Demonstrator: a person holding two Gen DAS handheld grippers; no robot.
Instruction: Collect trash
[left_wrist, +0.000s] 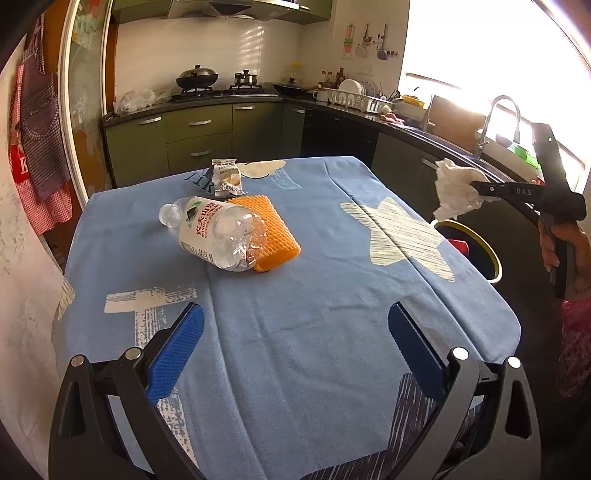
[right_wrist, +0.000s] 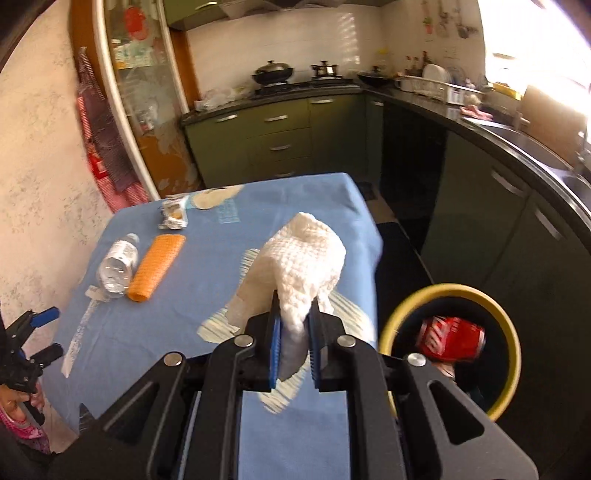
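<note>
A crumpled white paper towel (right_wrist: 306, 266) is clamped between the pads of the right gripper (right_wrist: 294, 332) beside the yellow-rimmed bin (right_wrist: 511, 325), while the left gripper (left_wrist: 295, 343) is held wide and empty over the blue-clothed table (left_wrist: 314, 295), where a plastic bottle (left_wrist: 214, 232) remains.

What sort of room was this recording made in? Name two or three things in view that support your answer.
Almost certainly a home kitchen. A wok sits on a gas stove, green cabinets run under a dark counter, and a dish rack stands near the tap.
</note>
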